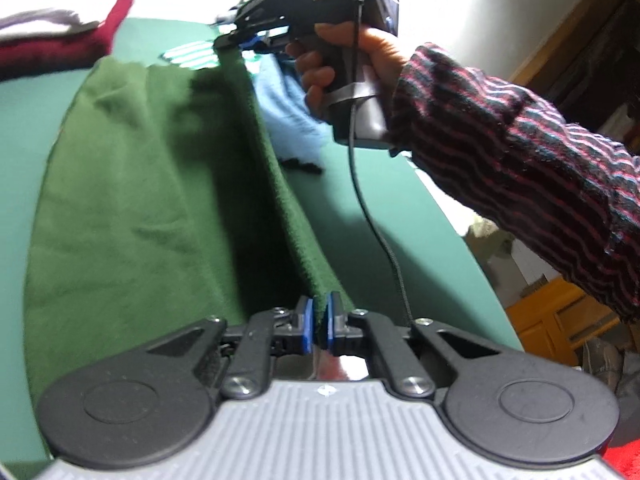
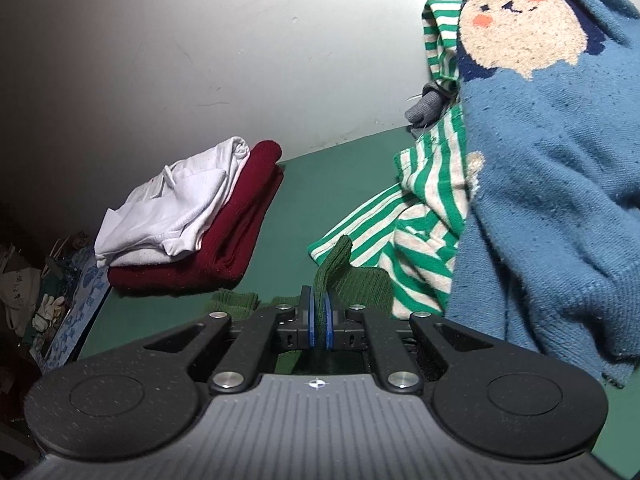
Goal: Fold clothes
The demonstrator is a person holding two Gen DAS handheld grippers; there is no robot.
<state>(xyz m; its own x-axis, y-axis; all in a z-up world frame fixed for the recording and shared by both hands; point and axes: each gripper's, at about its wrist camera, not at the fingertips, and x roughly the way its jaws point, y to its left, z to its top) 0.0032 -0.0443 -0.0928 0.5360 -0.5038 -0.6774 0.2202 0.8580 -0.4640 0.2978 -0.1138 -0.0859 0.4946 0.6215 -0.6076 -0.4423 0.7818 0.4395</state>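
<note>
Your left gripper's blue-padded fingers (image 1: 307,326) were clamped tight on the near edge of the dark green fleece garment (image 1: 132,184), pads pressed together with only the cloth between them. Your left gripper (image 1: 319,326) held that edge lifted off the table. Your right gripper (image 2: 319,322) was likewise pinched on a tuft of the same green fabric, which stuck up between its blue pads (image 2: 329,322). In the left wrist view your right gripper (image 1: 230,42) gripped the far end of that raised edge, so the hem ran taut between both tools while the rest of the garment lay spread to the left on the green tabletop (image 1: 24,120). Your right hand (image 1: 344,56) wrapped the handle, in a sleeve of dark knit with red stripes (image 1: 520,168).

Beyond the right gripper sat a green-and-cream striped knit top (image 2: 424,216), crumpled, touching a blue knitted sweater with a cream bear face (image 2: 552,184) heaped at right. Well apart at left sat a folded stack: a white cotton shirt (image 2: 176,204) on top of a folded dark red knit sweater (image 2: 240,224), near the back edge of the table by the pale wall (image 2: 200,40).
</note>
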